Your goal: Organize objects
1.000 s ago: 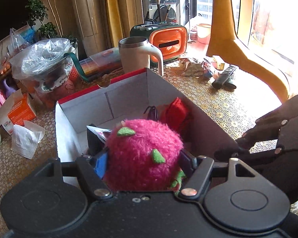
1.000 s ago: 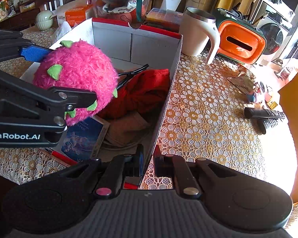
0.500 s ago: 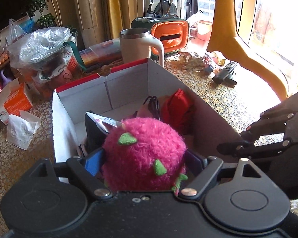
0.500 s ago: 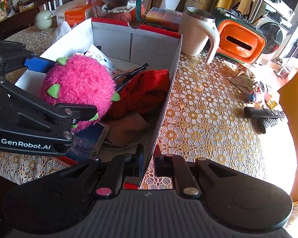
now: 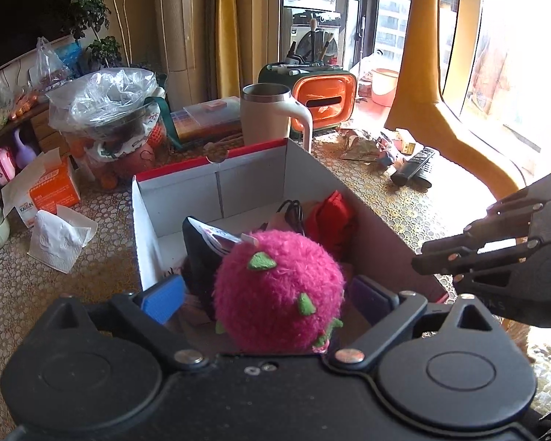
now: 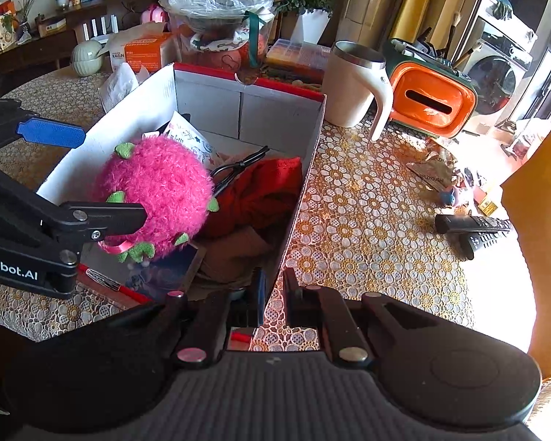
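Spreading jaws around a pink plush in the box

Flanking the pink plush ball (image 5: 279,290), the left gripper (image 5: 272,294) has its jaws spread wide; they have just been opening, and the blue pad (image 5: 163,296) on one side and the purple pad (image 5: 371,299) on the other both stand clear of the fuzz. The plush sits in the near end of the white cardboard box (image 5: 249,180), on top of a booklet (image 6: 165,275) and beside a red cloth (image 6: 264,191) and a black cable (image 6: 238,165).

The right gripper (image 6: 273,294) is pressed together on the box's near right wall, pinching the cardboard edge between its fingers.

Beyond the box, on the lace tablecloth (image 6: 367,220), stand a cream mug (image 5: 268,114) and an orange case (image 5: 325,101). Two black remotes (image 6: 474,228) lie well off to the right, and an orange tissue box (image 5: 49,191) to the left.
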